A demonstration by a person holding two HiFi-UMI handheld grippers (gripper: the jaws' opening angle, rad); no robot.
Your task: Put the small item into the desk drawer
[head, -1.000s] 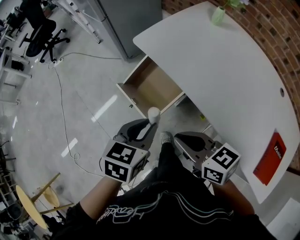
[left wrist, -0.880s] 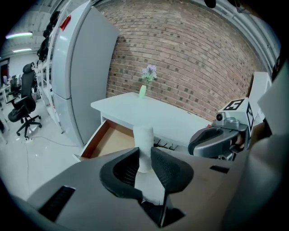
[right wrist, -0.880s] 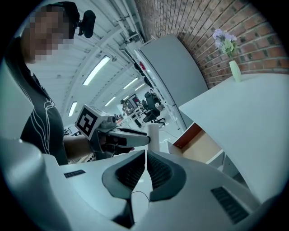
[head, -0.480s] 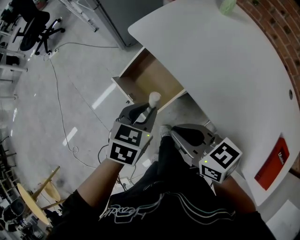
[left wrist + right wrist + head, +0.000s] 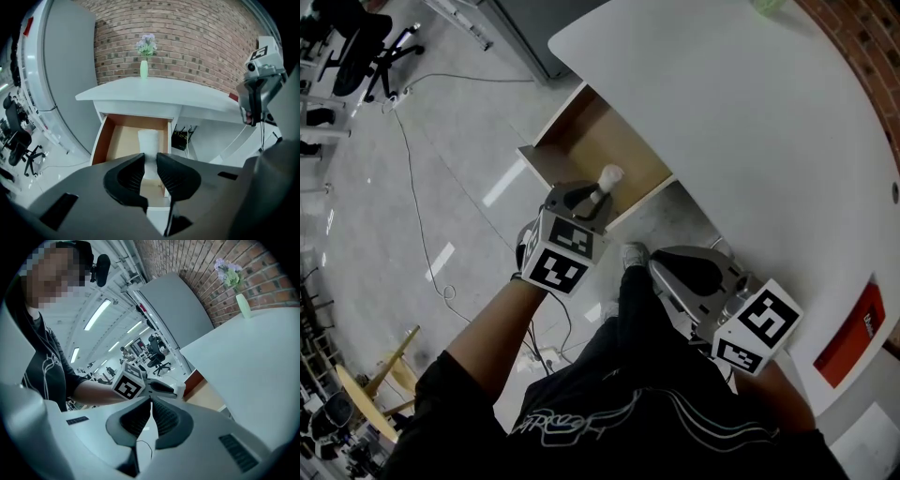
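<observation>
The small item (image 5: 608, 176) is a white, roll-like cylinder, and my left gripper (image 5: 598, 194) is shut on its lower part. In the head view it hangs over the front part of the open wooden drawer (image 5: 572, 141). In the left gripper view the small item (image 5: 149, 143) stands upright between the pads of the left gripper (image 5: 150, 158), with the drawer (image 5: 123, 140) right behind it. My right gripper (image 5: 664, 272) stays low by the person's leg, beside the desk (image 5: 741, 122). Seen in its own view, the right gripper (image 5: 151, 403) has its jaws shut on nothing.
A green vase (image 5: 144, 68) with flowers stands at the desk's far edge by the brick wall. A red object (image 5: 857, 325) lies on the desk's right end. A grey cabinet (image 5: 65, 79) flanks the drawer's left. A cable (image 5: 417, 202), office chair (image 5: 361, 56) and wooden stool (image 5: 370, 398) are on the floor.
My left gripper has carried the white item forward, from in front of the drawer to over the drawer's front part. The right gripper has hardly moved.
</observation>
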